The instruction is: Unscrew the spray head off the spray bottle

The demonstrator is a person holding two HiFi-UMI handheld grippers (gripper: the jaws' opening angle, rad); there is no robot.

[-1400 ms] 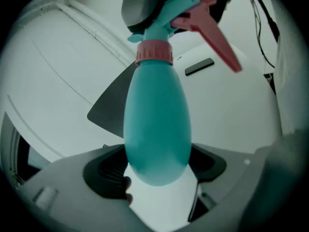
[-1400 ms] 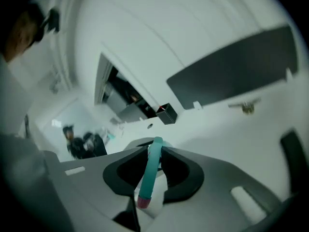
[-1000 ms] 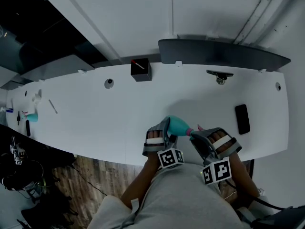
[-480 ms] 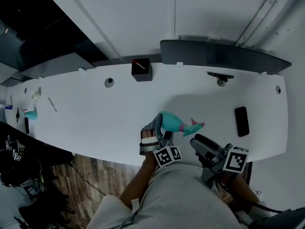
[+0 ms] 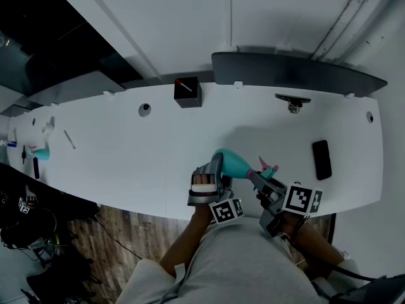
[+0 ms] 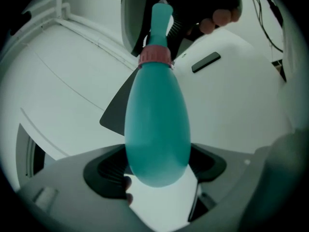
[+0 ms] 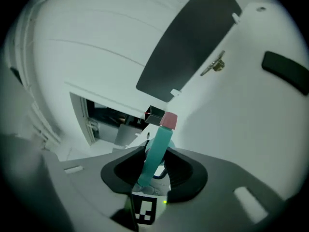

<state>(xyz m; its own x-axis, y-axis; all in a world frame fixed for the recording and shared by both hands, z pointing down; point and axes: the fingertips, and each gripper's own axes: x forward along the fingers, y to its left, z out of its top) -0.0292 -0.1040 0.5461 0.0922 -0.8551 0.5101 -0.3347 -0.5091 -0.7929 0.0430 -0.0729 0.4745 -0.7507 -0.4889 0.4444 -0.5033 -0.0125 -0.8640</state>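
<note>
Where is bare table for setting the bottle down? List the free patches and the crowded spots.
Free: the wide stretch of table between the box and the left-end clutter; the patch bordered by box, clamp, phone and bottle. Crowded: the near edge round the bottle, and the far left end.

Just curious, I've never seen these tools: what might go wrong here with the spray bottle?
The right gripper has just been closing its jaws around the spray head; it could slip out while twisting. The left gripper holds the rounded bottle, which might spin in its grip or drop onto the table.
</note>
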